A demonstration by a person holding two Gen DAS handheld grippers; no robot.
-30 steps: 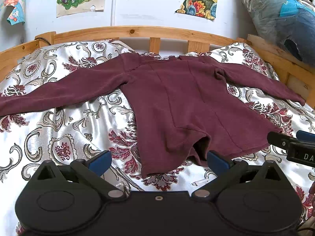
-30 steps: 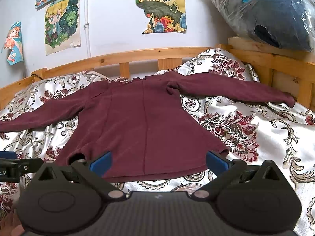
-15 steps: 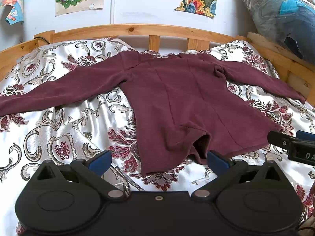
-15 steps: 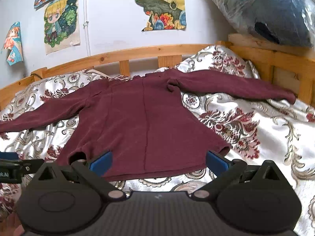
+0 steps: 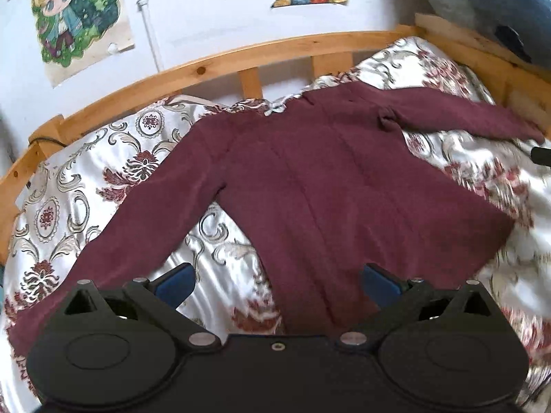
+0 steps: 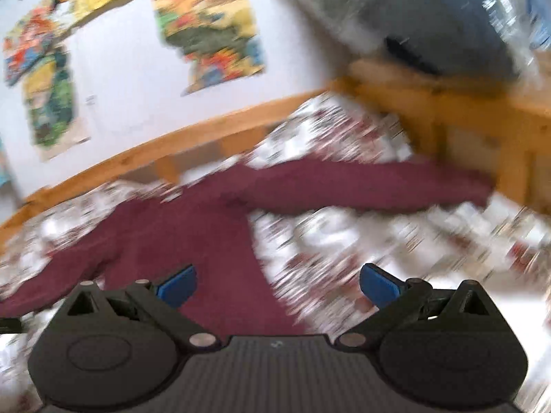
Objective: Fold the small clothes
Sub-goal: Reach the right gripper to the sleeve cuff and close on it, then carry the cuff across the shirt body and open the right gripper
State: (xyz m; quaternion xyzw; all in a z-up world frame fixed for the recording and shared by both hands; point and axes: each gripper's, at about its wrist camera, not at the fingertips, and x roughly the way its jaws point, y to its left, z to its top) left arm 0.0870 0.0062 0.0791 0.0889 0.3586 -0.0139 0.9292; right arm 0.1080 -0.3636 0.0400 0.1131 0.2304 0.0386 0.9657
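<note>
**Both tongs swing outward toward the sleeves; garment still unfolded**

Left sleeve point(image 5: 137, 227): stretched out across the patterned bedspread point(image 5: 69, 186), cuff end toward the near left. Compared with half a second ago, the left camera now sits over the sleeve-to-body junction rather than facing the hem; the sleeve runs down beside the left blue pad.

Left tongs point(image 5: 277, 280): jaws spread wide, nothing between them. Pads hang above the cloth; contact cannot be confirmed.

Maroon top point(image 5: 337, 186): lies flat, face up, on the bed, neckline toward the wooden headboard rail point(image 5: 213, 65), both sleeves spread out. No fold made yet.

Right tongs point(image 6: 277, 284): jaws also wide apart and empty. The right view is heavily smeared, which was not so half a second ago, so this tool is moving fast. It now looks toward the right sleeve point(image 6: 361, 189), which reaches toward the wooden side rail point(image 6: 482, 127).

Judgement: the alignment at the hem is abandoned; each tool is heading for its own sleeve. A sleeve-in fold looks like the first step. Task at its start.
</note>
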